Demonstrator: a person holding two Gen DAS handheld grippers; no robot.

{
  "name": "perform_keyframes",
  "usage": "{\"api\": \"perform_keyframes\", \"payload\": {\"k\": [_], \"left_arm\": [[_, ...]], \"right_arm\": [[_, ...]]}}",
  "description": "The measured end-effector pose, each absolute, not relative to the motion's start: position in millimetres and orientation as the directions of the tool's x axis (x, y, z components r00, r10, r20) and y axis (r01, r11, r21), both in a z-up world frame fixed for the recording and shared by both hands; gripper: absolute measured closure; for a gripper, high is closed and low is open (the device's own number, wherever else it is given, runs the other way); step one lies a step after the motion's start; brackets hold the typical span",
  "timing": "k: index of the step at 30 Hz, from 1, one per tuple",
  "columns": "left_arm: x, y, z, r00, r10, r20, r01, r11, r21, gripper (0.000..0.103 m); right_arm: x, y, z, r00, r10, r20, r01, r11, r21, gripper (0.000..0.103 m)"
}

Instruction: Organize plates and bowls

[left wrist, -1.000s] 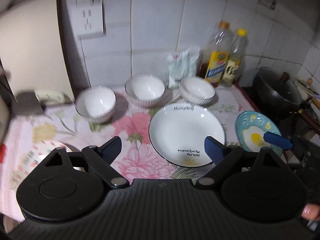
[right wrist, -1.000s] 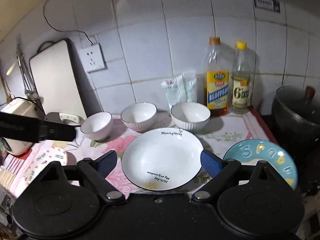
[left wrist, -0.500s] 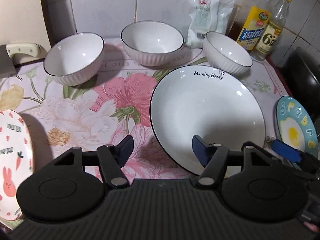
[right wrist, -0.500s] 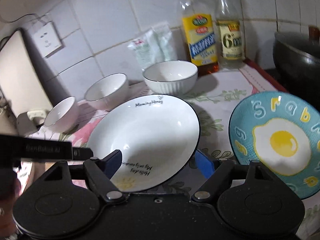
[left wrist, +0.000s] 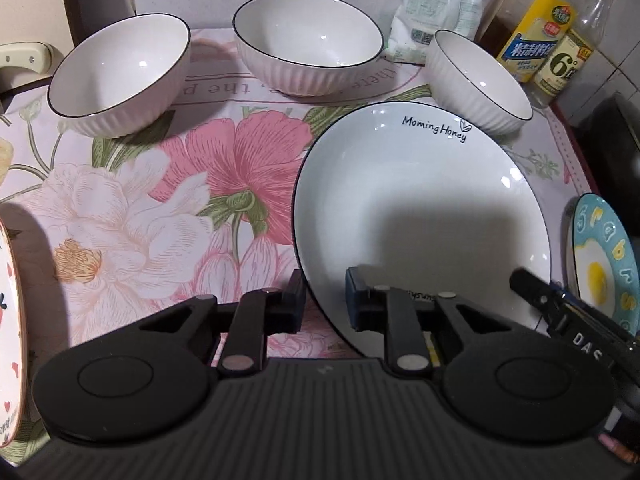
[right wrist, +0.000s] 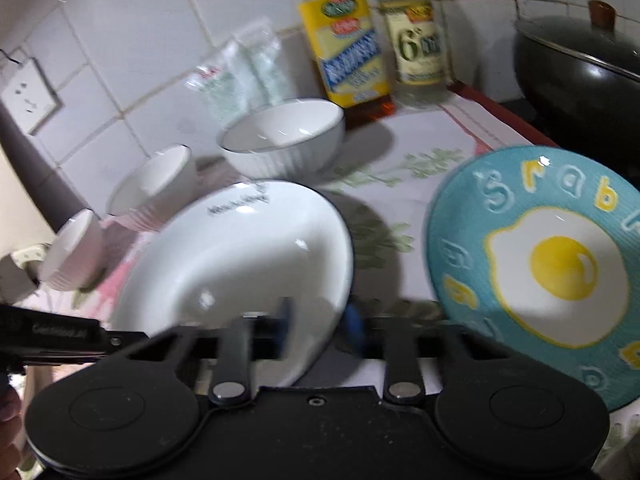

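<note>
A large white plate lettered "Morning Honey" lies on the flowered cloth. My left gripper straddles its near-left rim, jaws narrowed around the edge. My right gripper straddles its right rim, jaws narrowed too; that view is blurred. Three white ribbed bowls stand behind: left, middle, right. A blue fried-egg plate lies to the right, also in the left wrist view. A pink rabbit plate shows at far left.
Two oil bottles and a white packet stand against the tiled wall. A dark lidded wok sits at the right. A wall socket is at left.
Both grippers moved forward and down to the white plate and narrowed their jaws around its rim. The right view now shows the plate's right side tilted up slightly.
</note>
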State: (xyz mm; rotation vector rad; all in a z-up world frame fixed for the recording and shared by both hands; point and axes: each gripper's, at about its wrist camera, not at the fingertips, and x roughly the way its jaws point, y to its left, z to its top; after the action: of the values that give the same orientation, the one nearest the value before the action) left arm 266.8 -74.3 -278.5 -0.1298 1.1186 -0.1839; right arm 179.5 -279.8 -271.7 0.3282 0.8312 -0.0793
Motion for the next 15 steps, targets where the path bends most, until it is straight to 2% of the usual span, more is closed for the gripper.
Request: {"api": "perform_keyframes", "payload": {"k": [7,15], "left_arm": [[263.4,-79.1,-274.2,0.446,-0.170,-0.879,0.080,0.985,-0.149,0.083],[239.7,-67.1,-251.8,0.473,-0.121,-0.873,0.078,0.992,-0.095,0.084]], "right_arm": [[184.0,-294.1,-272.1,0.629,0.142,-0.764,0.185,0.928,0.324,0.087],[166.8,-282.7,-259.2,0.612,0.200,-0.765,0.147,0.922,0.358,0.085]]}}
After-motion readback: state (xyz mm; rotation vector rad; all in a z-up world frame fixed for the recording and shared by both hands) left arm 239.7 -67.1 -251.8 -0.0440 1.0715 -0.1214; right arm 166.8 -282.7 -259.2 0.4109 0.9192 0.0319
